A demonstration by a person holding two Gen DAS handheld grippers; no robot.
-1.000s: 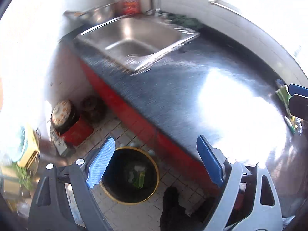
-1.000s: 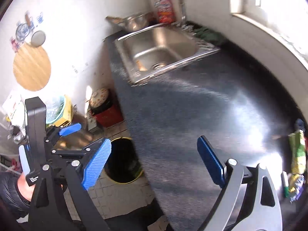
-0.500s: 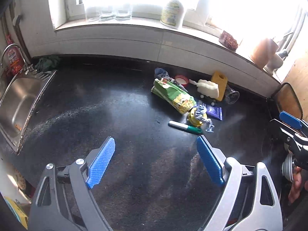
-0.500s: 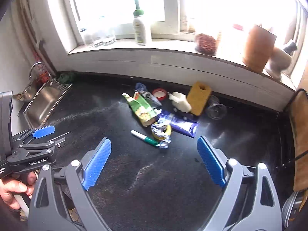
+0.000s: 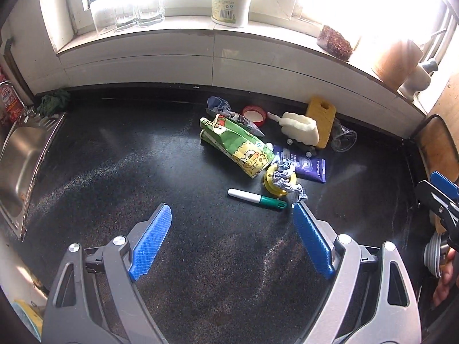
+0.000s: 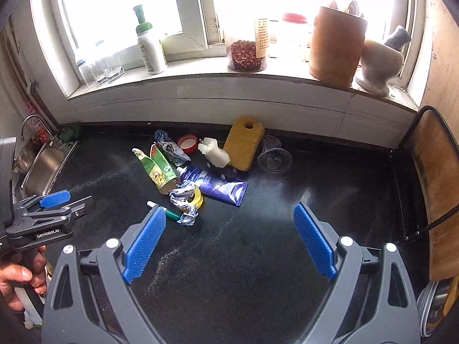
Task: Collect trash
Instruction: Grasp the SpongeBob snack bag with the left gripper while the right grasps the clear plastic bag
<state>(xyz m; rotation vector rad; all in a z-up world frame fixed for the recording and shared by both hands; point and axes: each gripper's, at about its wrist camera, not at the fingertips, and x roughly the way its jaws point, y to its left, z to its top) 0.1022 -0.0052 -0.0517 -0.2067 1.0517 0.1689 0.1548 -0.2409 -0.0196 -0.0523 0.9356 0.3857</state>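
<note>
Toward the back edge of the bench [image 5: 143, 172], the left wrist view shows your trash in one loose heap: a green snack bag [image 5: 238, 143], a foil wad [image 5: 287, 179] on a yellow ring [image 5: 274, 185], a purple pouch [image 5: 307, 163] and a marker [image 5: 255, 197] nearest you. Your left gripper [image 5: 232, 229] hangs above bare bench with jaws wide and nothing between them. Pick one piece, and I would start with the marker or the foil, since they lie free at the near side of the heap.

Across the right wrist view the same heap sits left of centre, the foil wad [image 6: 183, 200] and marker [image 6: 169, 213] just beyond the left finger. Your right gripper [image 6: 229, 229] is also spread wide and empty. Come down straight over a single item so the jaws straddle it, and keep clear of the sponge [image 6: 243, 143] and the tipped glass [image 6: 274, 154] by the back wall.
</note>
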